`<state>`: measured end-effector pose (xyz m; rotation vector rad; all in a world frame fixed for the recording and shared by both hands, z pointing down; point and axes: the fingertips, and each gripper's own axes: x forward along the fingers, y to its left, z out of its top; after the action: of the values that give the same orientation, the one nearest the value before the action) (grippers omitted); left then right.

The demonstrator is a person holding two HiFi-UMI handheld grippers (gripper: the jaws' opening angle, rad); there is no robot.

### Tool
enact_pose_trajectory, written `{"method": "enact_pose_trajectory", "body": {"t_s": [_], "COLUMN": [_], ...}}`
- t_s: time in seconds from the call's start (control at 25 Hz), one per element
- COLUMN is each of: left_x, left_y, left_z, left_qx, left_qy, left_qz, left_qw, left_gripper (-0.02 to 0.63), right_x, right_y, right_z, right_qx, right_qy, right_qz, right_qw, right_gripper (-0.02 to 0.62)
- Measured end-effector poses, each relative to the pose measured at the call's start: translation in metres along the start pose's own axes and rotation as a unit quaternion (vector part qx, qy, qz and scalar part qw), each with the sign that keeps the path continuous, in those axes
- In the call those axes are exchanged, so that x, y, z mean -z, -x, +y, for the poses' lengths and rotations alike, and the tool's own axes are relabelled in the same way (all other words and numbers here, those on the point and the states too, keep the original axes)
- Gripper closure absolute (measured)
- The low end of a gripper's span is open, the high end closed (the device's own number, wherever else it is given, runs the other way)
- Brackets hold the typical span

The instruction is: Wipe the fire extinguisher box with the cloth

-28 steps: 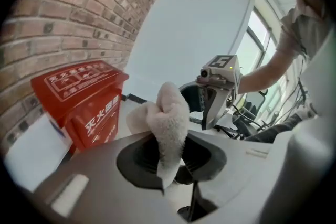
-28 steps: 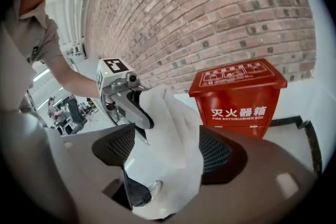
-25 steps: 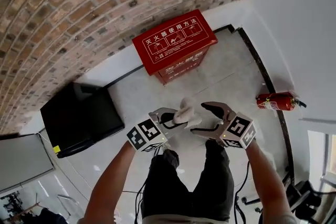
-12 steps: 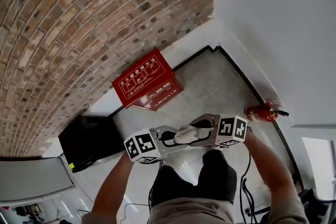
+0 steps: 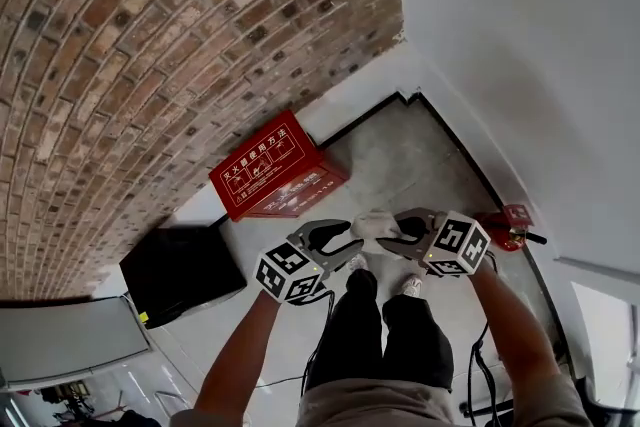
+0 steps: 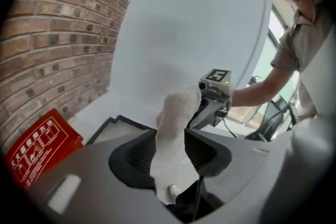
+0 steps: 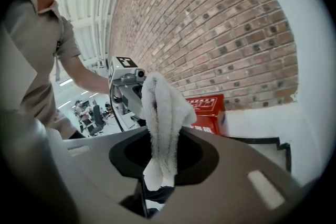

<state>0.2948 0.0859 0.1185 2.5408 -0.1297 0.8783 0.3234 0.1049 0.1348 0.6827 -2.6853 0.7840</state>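
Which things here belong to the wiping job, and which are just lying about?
For the job:
- cloth
- red box, not yet touched

Lying about:
- extinguisher, lying on its side at the right
- black case, left of the box

Red-brown brick wall [image 5: 150,35], pale mortar joints: ran along the far side. Plain white plastered wall [image 5: 520,35]: met the brick at a corner. Smooth grey floor [image 5: 420,155]: edged by a thin black strip [image 5: 470,165]. Flat black rectangular case [image 5: 180,275]: lay near the brick wall. Red metal extinguisher cylinder [image 5: 512,218]: lay on its side by the white wall, partly hidden. Pale grey flat panel [image 5: 60,340]: sat just beside the case.
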Motion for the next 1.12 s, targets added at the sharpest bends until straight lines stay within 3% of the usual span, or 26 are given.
{"method": "enact_pose_trajectory", "body": {"t_s": [0.12,0.36,0.64,1.12], "left_x": [0.010,0.033,0.067,0.179], "left_y": [-0.015,-0.050,-0.102,-0.223], "left_z": [0.039,0.117,0.206,0.321], "left_qx": [-0.055,-0.087,-0.116,-0.148], "left_qy": [0.025,0.069,0.093,0.102], "left_qz": [0.003,0.017,0.054,0.086], "left_qw": [0.9982,0.9937,0.9875,0.9799], "left_gripper": [0.439,0.606,0.606,0.606], "right_x": [0.008,0.020,0.052,0.178], "right_y": [-0.007,-0.046,-0.102,-0.264], "right_z": [-0.045,-0.141,-0.255,-0.407], "right_qx": [0.055,0.106,0.160,0.113], "right_qy": [-0.016,-0.048,-0.074,-0.066], "right_qz": [0.017,0.047,0.086,0.101], "right_qw": [0.998,0.992,0.981,0.986], "right_gripper": [0.483,0.482,0.482,0.482]}}
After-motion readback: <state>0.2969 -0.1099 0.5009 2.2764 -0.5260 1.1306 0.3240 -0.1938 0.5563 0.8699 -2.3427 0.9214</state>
